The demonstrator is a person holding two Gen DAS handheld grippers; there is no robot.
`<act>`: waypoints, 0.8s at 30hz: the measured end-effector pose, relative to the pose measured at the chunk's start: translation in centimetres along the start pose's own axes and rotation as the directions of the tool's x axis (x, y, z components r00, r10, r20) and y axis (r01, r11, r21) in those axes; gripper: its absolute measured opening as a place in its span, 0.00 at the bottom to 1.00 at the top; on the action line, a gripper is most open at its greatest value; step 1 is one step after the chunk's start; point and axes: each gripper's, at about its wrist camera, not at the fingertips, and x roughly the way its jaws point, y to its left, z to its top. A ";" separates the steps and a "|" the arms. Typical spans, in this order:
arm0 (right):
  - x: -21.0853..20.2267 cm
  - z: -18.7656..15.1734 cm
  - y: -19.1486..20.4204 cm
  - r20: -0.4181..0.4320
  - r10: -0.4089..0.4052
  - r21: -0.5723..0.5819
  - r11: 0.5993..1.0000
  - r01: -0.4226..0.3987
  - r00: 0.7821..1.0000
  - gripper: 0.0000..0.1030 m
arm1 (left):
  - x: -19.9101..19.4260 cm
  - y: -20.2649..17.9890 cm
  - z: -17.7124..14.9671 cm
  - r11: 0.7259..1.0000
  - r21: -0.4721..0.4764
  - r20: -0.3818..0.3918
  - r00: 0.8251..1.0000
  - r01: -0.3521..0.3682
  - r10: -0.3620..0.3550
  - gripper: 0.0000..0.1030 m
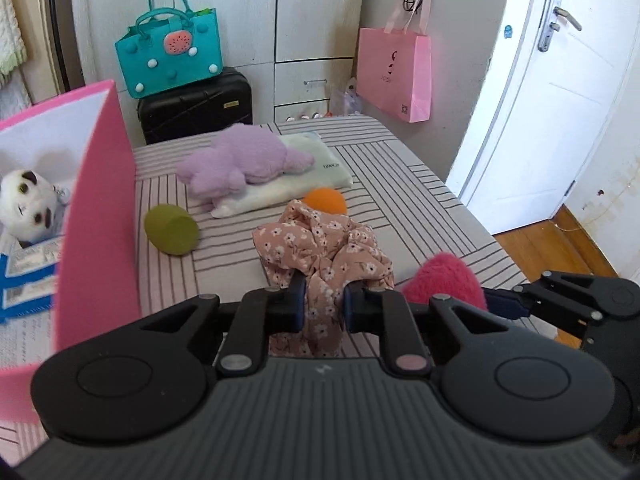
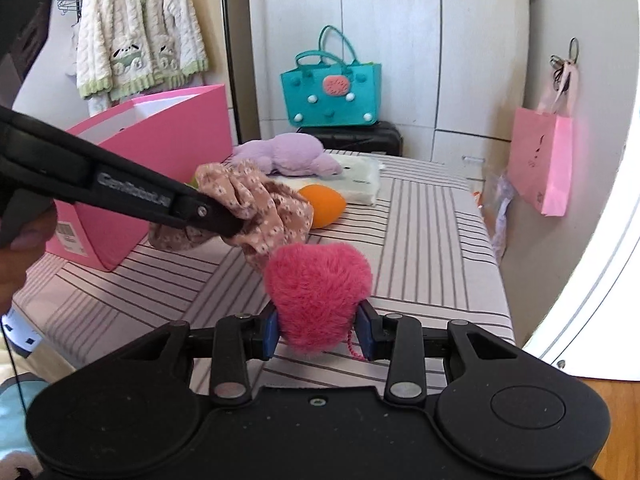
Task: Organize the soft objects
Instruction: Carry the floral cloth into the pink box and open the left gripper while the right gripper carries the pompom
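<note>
Left wrist view: my left gripper [image 1: 324, 300] clamped on floral scrunchie [image 1: 320, 248], raised off bed [image 1: 420, 184]. Panda plush [image 1: 28, 204] already inside pink bag [image 1: 100, 208]. Green sponge [image 1: 171, 230], orange sponge [image 1: 325, 200], purple plush [image 1: 244, 160], white pack [image 1: 320, 168] left on bed.

Right wrist view: my right gripper [image 2: 319, 334] squeezing pink fluffy heart [image 2: 318, 288] above bed. Neither bagged yet; roughly early-middle, I judge.
</note>
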 end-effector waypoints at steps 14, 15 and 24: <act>-2.9 3.4 1.5 -0.011 0.079 -0.032 0.996 -0.079 0.997 0.41 | -6.2 2.2 -0.3 0.990 0.101 -0.049 0.995 0.096 -0.092 0.16; -3.2 3.7 1.7 -0.004 0.088 -0.032 0.996 -0.088 0.996 0.41 | -6.7 2.5 -0.3 0.990 0.109 -0.046 0.995 0.090 -0.085 0.16; -5.3 6.0 4.6 0.026 0.148 -0.087 0.986 -0.146 0.989 0.41 | -12.0 5.4 -0.6 0.990 0.087 -0.026 0.993 0.114 -0.112 0.16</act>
